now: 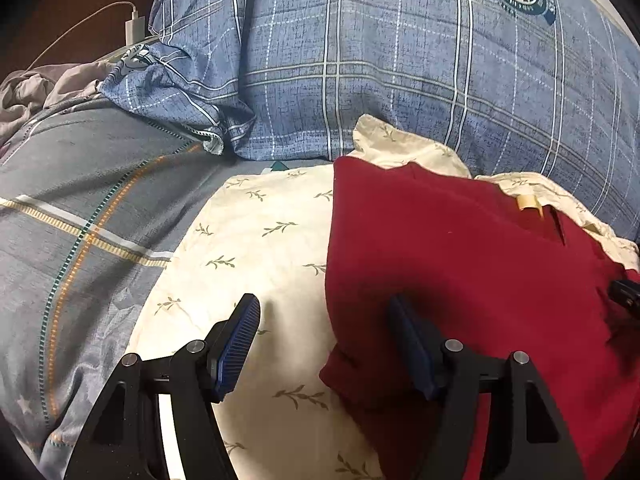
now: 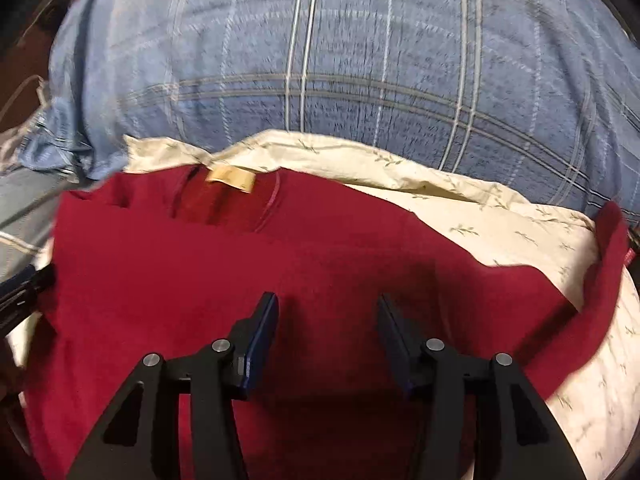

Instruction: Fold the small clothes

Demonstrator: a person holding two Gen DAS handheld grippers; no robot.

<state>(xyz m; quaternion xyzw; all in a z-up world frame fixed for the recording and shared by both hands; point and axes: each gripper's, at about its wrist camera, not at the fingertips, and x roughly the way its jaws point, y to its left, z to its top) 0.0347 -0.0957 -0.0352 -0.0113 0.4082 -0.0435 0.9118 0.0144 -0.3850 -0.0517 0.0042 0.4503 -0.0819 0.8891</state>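
A dark red shirt lies flat on a cream cloth with leaf print, its neck label at the far side. One sleeve trails off to the right. My left gripper is open, straddling the shirt's left edge just above it. My right gripper is open and empty over the middle of the shirt. The left gripper's tip shows at the left of the right wrist view. The right gripper's tip shows at the right of the left wrist view.
A large blue plaid pillow or duvet rises behind the shirt. A grey striped bedsheet lies to the left. A white charger with cable and a grey crumpled garment sit at the far left.
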